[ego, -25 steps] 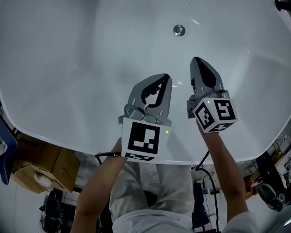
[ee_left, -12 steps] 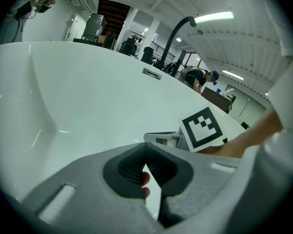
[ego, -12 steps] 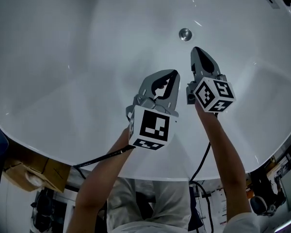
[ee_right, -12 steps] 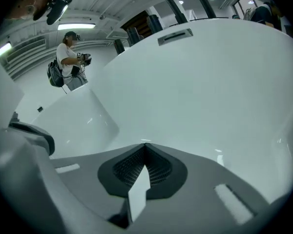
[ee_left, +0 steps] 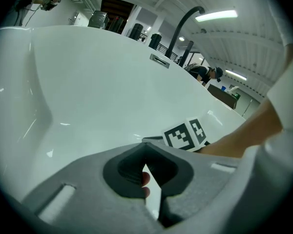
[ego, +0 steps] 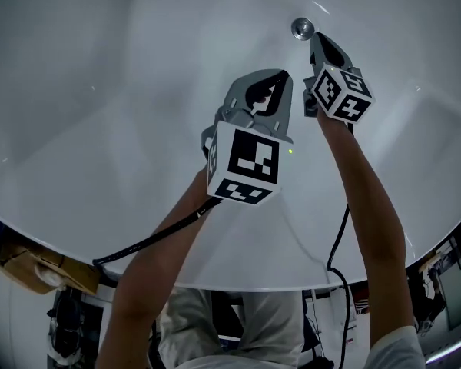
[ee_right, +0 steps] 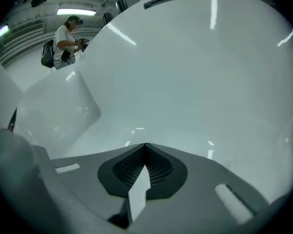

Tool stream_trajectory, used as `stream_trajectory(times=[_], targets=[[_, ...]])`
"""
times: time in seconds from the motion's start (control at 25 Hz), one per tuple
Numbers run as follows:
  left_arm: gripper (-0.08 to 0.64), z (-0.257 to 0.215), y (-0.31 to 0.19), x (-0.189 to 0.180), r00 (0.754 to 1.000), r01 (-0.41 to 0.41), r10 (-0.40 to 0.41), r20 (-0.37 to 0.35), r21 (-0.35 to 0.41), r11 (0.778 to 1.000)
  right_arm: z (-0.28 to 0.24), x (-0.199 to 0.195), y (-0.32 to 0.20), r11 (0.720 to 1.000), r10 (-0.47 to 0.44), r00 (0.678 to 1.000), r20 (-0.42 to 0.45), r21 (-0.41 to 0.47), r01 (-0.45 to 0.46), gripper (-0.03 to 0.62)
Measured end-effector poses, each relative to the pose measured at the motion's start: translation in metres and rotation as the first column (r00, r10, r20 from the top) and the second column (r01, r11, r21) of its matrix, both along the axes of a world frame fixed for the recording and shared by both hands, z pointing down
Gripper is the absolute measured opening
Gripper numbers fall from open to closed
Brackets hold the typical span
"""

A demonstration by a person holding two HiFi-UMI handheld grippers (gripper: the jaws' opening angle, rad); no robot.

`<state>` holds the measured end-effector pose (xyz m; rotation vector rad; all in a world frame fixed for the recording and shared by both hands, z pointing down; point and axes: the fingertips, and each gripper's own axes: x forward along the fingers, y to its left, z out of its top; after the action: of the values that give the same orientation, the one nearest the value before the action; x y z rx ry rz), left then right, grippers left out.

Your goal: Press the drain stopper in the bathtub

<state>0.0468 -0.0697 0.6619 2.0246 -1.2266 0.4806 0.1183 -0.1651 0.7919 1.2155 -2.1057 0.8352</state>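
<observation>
- The white bathtub (ego: pixel 123 91) fills pretty much the whole head view. The person is leaning over its rim with both bare forearms reaching down inside.
- The drain stopper (ego: pixel 302 28) is a small round shiny metal thing sitting on the tub floor, at the far end from the person.
- The right tongs (ego: pixel 316 38) are stretched out furthest, with the nose right beside the stopper, on its lower-right side from the head view. Can't tell if it's actually touching.
- In the right gripper view those tongs are pinched together at the tip, with nothing between them. There's only smooth white tub wall in front, and the stopper doesn't show in that view.
- The left tongs (ego: pixel 280 75) hang back a bit, nearer the person and to the left of the right ones, over bare tub floor and well short of the stopper.
- The left gripper view has that pair closed tip to tip as well, and empty. A fingertip (ee_left: pixel 145 180) peeks through the gap behind the jaws.
- The same view catches the right tongs' marker cube (ee_left: pixel 185 134) just past the left nose.
- A black curved faucet (ee_left: pixel 183 21) stands beyond the far rim.
- There's a slot-shaped fitting (ee_left: pixel 159 59) up on the tub wall.
- A black cable (ego: pixel 154 241) trails off the left tongs over the tub rim.
- Somebody else (ee_right: pixel 63 40) is standing off in the background, wearing a backpack.
</observation>
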Motion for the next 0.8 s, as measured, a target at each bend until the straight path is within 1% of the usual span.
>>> stream_trajectory(times=[0.12,0.32,0.44,0.56,0.68,0.8], targets=[[-0.002,0.019,0.006,0.004,1.000,-0.007,0.007,0.007,-0.014,1.000,0.029,0.003,0.004,0.999,-0.016,0.999,-0.033,-0.041,0.014,0.000],[-0.002,0.044,0.009,0.006,0.999,-0.020,0.021,0.029,-0.023,1.000,0.064,0.006,-0.001,0.995,0.004,1.000,-0.029,-0.096,-0.007,0.002],[-0.002,0.050,0.007,0.004,1.000,-0.015,0.016,0.027,-0.029,0.999,0.078,0.011,-0.008,0.994,0.003,0.998,-0.065,-0.112,-0.010,0.002],[-0.002,0.055,0.000,0.011,0.999,-0.019,0.020,0.028,-0.030,0.999,0.092,0.022,-0.016,0.991,0.000,0.995,-0.096,-0.131,-0.013,0.002],[-0.002,0.056,-0.003,0.013,1.000,-0.016,0.016,0.026,-0.032,0.999,0.111,0.026,-0.012,0.981,0.005,0.994,-0.111,-0.193,-0.026,0.000],[-0.002,0.055,-0.003,0.009,1.000,-0.010,0.011,0.023,-0.033,0.999,0.127,0.025,-0.007,0.961,0.010,0.990,-0.139,-0.273,-0.048,0.001]])
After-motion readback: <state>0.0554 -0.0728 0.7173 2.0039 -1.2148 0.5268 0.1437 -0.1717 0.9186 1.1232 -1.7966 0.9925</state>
